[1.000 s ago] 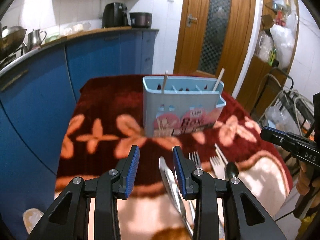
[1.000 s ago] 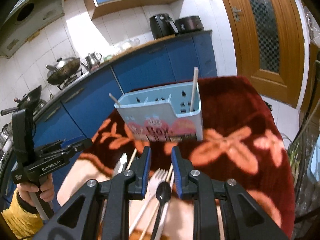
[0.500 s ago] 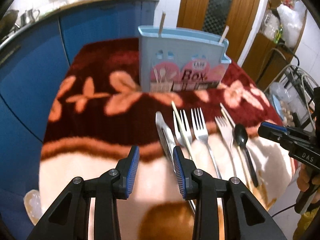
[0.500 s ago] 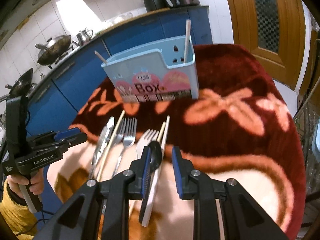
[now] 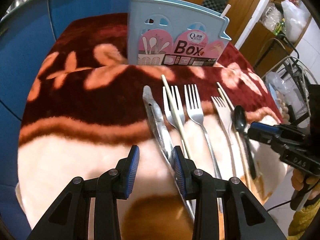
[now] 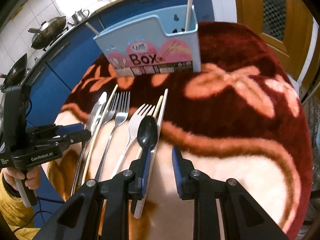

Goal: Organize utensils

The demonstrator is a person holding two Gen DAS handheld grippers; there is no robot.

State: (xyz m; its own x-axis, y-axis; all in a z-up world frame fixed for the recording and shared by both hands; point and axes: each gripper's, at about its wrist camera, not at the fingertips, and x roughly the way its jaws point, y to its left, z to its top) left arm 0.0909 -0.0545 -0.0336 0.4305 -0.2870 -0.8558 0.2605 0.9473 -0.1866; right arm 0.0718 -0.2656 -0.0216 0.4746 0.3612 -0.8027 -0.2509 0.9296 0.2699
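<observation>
A light-blue holder (image 5: 176, 38) printed "Box" stands at the upper middle of both frames on a red flowered blanket (image 5: 80, 92). Below it lie tongs (image 5: 158, 118), steel forks (image 5: 194, 108), a white fork (image 6: 134, 126), chopsticks (image 5: 176, 116) and a black spoon (image 6: 148, 132). The left gripper (image 5: 155, 167), marked "GenRobot.AI", and the right gripper (image 6: 161, 172), marked "DAS", hover part-open, holding nothing.

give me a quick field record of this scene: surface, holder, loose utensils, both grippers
surface: red floral blanket
holder: light blue utensil box, upright at the far side, two chopsticks inside
loose utensils: tongs, metal forks, white fork, black spoon, chopsticks, all lying in a row
left hand-held gripper: open, empty, beside the tongs
right hand-held gripper: open, empty, beside the black spoon
</observation>
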